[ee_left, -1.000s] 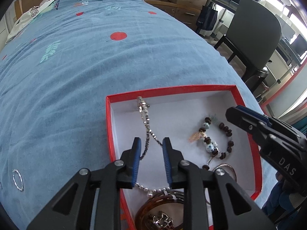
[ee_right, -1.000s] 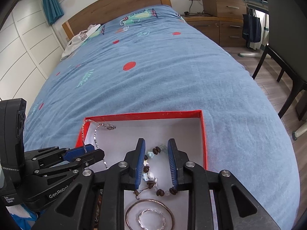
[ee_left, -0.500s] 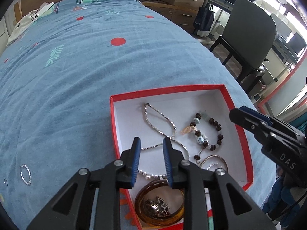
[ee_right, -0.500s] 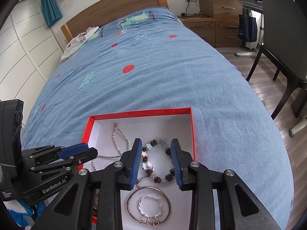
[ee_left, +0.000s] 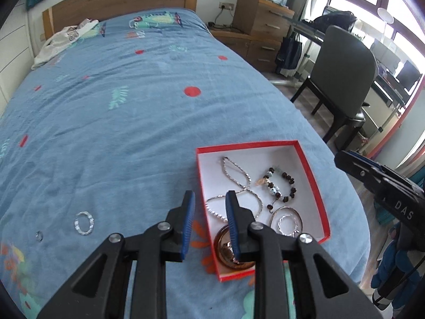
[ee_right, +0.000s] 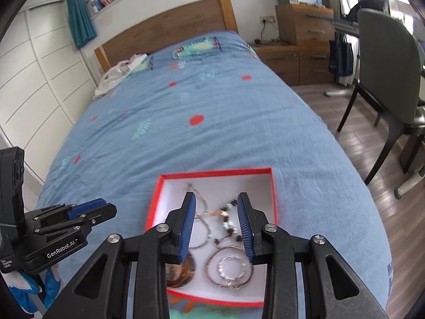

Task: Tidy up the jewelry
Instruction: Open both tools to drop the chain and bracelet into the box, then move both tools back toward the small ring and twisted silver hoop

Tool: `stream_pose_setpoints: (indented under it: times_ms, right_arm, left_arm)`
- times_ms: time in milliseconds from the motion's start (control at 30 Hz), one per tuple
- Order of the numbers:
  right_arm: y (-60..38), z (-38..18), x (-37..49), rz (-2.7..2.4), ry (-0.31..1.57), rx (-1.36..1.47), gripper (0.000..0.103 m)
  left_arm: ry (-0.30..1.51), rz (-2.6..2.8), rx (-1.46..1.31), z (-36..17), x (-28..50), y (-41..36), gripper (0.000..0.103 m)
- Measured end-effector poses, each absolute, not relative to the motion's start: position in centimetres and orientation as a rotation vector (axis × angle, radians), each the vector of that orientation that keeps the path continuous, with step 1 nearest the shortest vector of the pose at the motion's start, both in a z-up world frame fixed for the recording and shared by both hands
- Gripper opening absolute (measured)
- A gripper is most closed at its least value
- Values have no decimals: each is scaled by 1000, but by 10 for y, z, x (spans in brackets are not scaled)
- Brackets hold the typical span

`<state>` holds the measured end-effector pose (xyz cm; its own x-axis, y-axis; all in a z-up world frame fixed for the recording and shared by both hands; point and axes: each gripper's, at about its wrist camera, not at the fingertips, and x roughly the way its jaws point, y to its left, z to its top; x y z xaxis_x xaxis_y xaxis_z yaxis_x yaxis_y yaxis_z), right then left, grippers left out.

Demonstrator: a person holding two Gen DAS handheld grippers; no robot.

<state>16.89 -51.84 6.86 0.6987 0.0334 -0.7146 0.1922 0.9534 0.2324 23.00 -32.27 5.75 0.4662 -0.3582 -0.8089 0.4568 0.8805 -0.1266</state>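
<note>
Left wrist view: the left gripper (ee_left: pixel 209 219) hangs above the bed (ee_left: pixel 132 122), jaws narrowly apart with nothing between them. At four o'clock from its tips sits the red box (ee_left: pixel 316 186), holding a silver chain (ee_left: pixel 237 171), a bead bracelet (ee_left: pixel 281 186), a thin bangle (ee_left: pixel 288 216) and an amber bangle (ee_left: pixel 225 250). At nine o'clock on the blanket lie a twisted silver ring (ee_left: pixel 84 222) and a small ring (ee_left: pixel 39 236), not yet put away.

Right wrist view: the right gripper (ee_right: pixel 216 224) hovers over the box, its jaws having just been opening, moderately apart and empty. The left gripper sits at nine o'clock. Most pieces look boxed; the two rings appear to remain.
</note>
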Motion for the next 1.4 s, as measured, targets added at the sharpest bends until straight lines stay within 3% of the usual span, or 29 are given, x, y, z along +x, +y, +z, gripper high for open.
stream_pose_setpoints:
  times_ms: [100,133,200,867,1400]
  right_arm:
    - [-505,88,155,-76,757,296,44]
    - [-500,92,151,-71,750,295,44]
    - [-488,103,140,-60,733,288,44]
    - [-413,144,81,8,658,238,47]
    - [-361,139,85,90,676,189,54]
  left_arm:
    - [940,-476,99,73,217,-300,26]
    - [932,-464,93,77,212,-291,36]
    - [905,-431,80,87,201,-271,43]
    - [720,-198,3,142,122,-127,43]
    - [730,-87,-46,121,124,-58,43]
